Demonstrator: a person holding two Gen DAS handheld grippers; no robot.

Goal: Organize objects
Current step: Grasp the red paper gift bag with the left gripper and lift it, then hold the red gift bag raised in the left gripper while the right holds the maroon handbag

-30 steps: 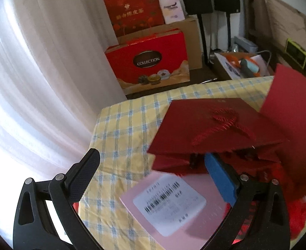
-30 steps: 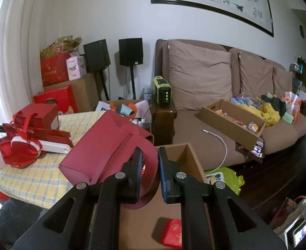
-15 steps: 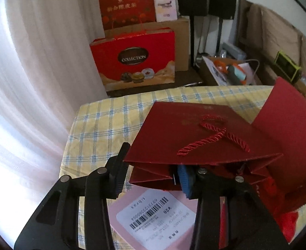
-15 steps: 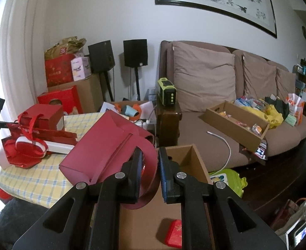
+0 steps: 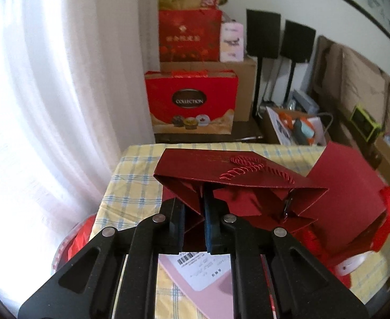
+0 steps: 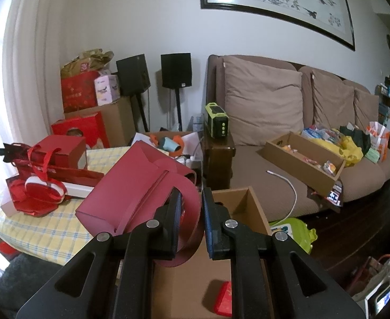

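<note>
Currently: left gripper (image 5: 193, 219) pinches dark red gift bag (image 5: 237, 175), frame centre; folded paper may tear. Right gripper (image 6: 191, 219) clamps red handle (image 6: 192, 199), lower centre; slippage risk.

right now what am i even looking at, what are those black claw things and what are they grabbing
They are two hand-held grippers, one in each of a person's hands, each with a camera looking along its jaws. No robot arm is involved.

In the left camera's picture, the left gripper has its jaws pinched on the folded side of a dark red paper bag above a yellow checked tablecloth, with a pink parcel below.

In the right camera's picture, the right gripper is shut on the strap of a red box-shaped bag, over an open cardboard box.
</note>
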